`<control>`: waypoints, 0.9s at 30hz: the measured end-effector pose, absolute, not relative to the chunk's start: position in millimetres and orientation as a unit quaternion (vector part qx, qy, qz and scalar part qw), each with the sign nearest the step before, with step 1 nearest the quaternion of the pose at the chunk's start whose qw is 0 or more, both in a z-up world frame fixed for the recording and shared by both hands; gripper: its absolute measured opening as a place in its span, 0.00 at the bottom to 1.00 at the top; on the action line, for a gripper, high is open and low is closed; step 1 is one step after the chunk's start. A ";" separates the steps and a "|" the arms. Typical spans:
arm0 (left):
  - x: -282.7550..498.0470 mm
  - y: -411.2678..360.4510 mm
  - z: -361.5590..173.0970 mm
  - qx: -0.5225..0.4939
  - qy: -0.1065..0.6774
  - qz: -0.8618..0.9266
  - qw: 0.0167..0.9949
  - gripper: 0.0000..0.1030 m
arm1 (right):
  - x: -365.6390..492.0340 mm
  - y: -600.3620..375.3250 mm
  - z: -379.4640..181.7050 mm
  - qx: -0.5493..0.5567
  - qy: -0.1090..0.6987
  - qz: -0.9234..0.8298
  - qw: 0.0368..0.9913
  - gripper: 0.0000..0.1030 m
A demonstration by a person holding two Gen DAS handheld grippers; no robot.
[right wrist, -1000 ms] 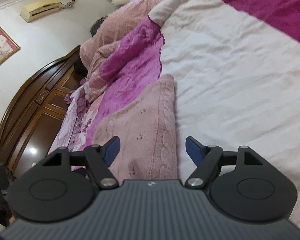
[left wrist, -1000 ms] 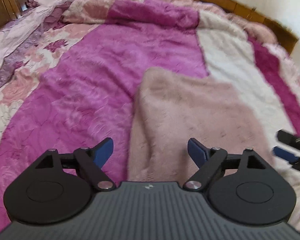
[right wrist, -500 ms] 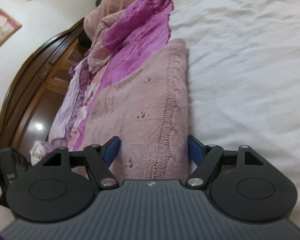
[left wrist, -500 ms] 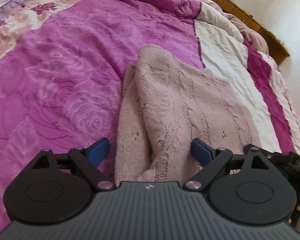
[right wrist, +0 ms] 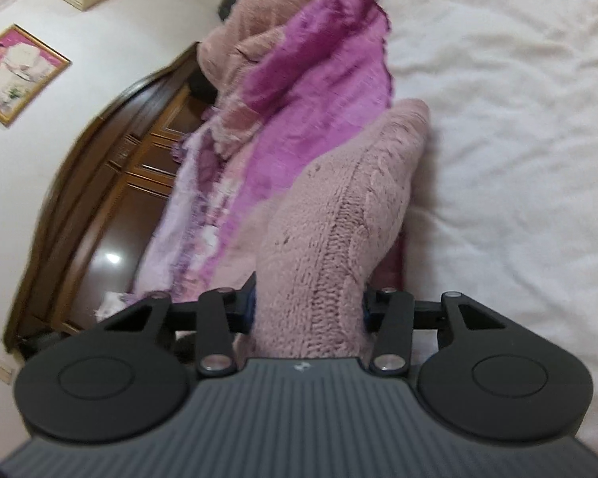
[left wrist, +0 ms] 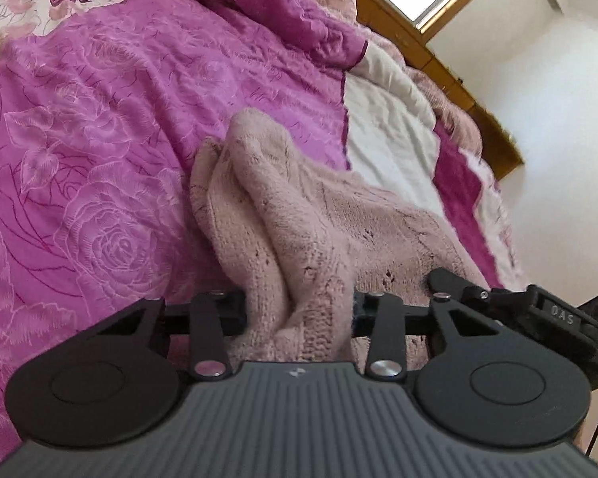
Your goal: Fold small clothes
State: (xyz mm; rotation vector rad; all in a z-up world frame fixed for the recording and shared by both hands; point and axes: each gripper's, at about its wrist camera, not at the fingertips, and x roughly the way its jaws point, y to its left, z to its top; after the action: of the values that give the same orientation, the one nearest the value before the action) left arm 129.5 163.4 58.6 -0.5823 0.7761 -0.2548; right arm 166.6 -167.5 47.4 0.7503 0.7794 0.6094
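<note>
A fuzzy pale pink knit garment [left wrist: 299, 219] lies on the bed, its near edge gathered into folds. My left gripper [left wrist: 299, 310] has its jaws closing, with a thick bunch of that edge pressed between the pads. In the right wrist view the same garment [right wrist: 351, 199] rises as a ridge. My right gripper [right wrist: 309, 306] is closing too, its blue pads squeezing the knit edge. The right gripper's body [left wrist: 538, 310] shows at the left view's right side, close beside the left one. The cloth mostly hides the pads.
A magenta rose-patterned bedspread [left wrist: 99, 139] and a white blanket [right wrist: 498, 119] cover the bed. Rumpled pink and purple bedding [right wrist: 283, 59] is heaped further off. A dark wooden headboard [right wrist: 119, 183] and a wooden frame under a window [left wrist: 438, 63] border the bed.
Both grippers' jaws have drawn in from wide apart onto the garment's near edge. The cloth has bunched up and risen off the bed. The left view has tilted.
</note>
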 end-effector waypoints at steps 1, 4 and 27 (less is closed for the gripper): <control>127.4 160.8 62.7 -0.281 0.368 -0.124 0.878 0.43 | 163.4 -169.2 54.7 0.351 0.360 0.287 0.815 0.46; 117.9 150.5 77.2 -0.295 0.355 -0.141 0.876 0.42 | 151.5 -181.0 77.4 0.337 0.338 0.292 0.829 0.46; 55.9 54.1 43.6 -0.263 0.463 -0.185 0.826 0.49 | 52.5 -301.1 14.2 0.312 0.436 0.162 0.828 0.55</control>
State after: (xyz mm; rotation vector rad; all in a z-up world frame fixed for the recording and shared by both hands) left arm 55.9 54.1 43.6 -0.5598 0.9842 -0.3938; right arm 52.5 -301.1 14.2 0.6618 0.9257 0.3446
